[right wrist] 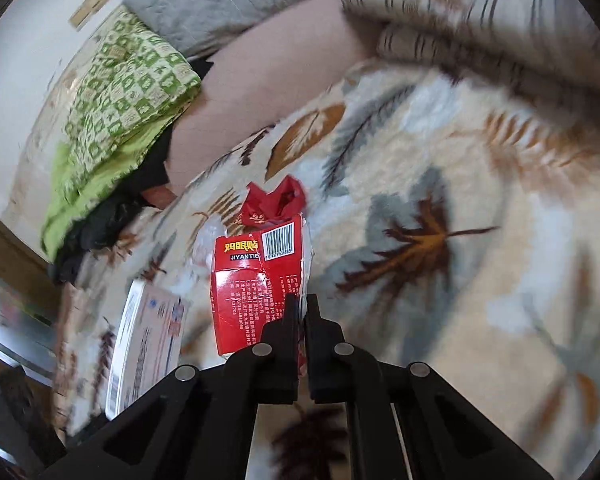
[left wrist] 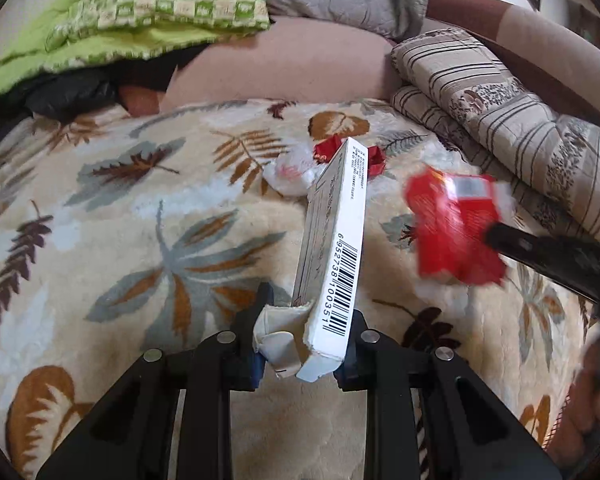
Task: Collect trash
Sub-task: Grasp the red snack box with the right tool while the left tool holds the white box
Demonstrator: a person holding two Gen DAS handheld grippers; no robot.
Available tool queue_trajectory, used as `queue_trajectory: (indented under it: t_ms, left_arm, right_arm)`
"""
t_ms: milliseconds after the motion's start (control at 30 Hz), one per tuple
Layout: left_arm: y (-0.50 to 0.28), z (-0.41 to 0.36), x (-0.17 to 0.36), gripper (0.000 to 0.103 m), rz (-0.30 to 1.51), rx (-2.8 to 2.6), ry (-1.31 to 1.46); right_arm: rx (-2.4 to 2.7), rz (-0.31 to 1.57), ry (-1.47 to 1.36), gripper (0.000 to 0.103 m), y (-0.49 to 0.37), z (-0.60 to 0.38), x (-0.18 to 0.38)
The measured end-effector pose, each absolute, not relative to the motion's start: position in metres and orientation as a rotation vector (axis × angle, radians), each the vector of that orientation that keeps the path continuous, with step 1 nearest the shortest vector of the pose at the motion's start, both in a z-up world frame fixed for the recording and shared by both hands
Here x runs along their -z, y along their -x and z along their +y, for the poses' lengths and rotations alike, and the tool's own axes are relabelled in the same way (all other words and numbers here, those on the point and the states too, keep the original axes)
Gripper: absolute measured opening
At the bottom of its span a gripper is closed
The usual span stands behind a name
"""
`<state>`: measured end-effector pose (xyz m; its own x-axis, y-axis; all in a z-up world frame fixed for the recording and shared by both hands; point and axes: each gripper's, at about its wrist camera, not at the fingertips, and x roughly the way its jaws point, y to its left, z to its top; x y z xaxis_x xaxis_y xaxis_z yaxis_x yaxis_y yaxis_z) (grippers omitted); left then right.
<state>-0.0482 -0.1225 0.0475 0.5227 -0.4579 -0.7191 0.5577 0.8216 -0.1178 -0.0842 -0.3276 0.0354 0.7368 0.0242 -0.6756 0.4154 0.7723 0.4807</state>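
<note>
Left gripper (left wrist: 306, 334): jaws clamping the torn end of the white box (left wrist: 332, 248), barcode side facing up, box sticking out forward over the leaf-print blanket (left wrist: 140, 208).
Right gripper (right wrist: 300, 312): jaws pinching narrow on the flattened red box (right wrist: 260, 276); its edge is sitting between the pads, most of it hanging out to the left of them.
Grip note: red box is being held by one thin edge only, so I'd judge it is risking a swing or slip; keeping the wrist steady and avoiding fast sweeps should be helping.
Remaining trash: red wrapper (right wrist: 278, 204) and clear plastic wrap (left wrist: 290, 178) are lying touching each other near the blanket's middle, just beyond both boxes.
Step in hand: both hands are looking full, so probably carrying to a bin; no bin is showing in either view.
Edges: striped folded quilt (left wrist: 500, 120) is piling along the blanket's right edge, green checked cloth (left wrist: 160, 4) and grey pad at the far left corner.
Open room: near and left parts of the blanket are lying bare, giving the widest room for moving.
</note>
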Motion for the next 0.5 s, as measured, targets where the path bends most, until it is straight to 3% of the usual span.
queue_trajectory:
  t_ms: [167, 500]
  left_arm:
    - [0.07, -0.117, -0.06, 0.024, 0.752, 0.589, -0.145]
    - [0.146, -0.082, -0.08, 0.025, 0.624, 0.57, -0.247]
  right_arm:
    - [0.344, 0.694, -0.46, 0.004, 0.144, -0.297, -0.062]
    - [0.449, 0.618, -0.378, 0.004, 0.241, -0.271, -0.081]
